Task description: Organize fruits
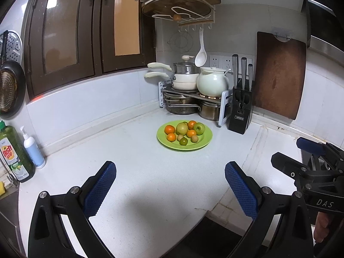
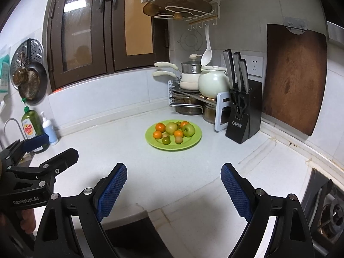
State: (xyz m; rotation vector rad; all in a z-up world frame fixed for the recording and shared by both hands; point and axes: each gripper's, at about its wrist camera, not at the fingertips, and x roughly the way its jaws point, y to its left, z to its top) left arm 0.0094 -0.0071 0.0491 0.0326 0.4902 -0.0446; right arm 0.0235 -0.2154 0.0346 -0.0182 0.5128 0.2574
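Note:
A green plate (image 1: 204,142) (image 2: 193,140) sits toward the back of the white counter with several fruits on it: oranges (image 1: 169,129) (image 2: 160,127), a green apple (image 1: 199,128) (image 2: 188,130), a yellow-green apple (image 1: 182,128) (image 2: 171,128) and small round fruits. My left gripper (image 1: 171,167) hovers open over the counter's front, well short of the plate, nothing between its blue pads. My right gripper (image 2: 174,169) is likewise open and empty, beside the left one. Each gripper shows at the edge of the other's view.
A black knife block (image 1: 241,107) (image 2: 244,116) and a rack of pots (image 1: 193,92) (image 2: 193,94) stand behind the plate in the corner. A wooden cutting board (image 1: 279,75) (image 2: 294,77) leans on the right wall. Dish soap (image 1: 13,152) stands far left; a stove (image 2: 329,210) lies at the right.

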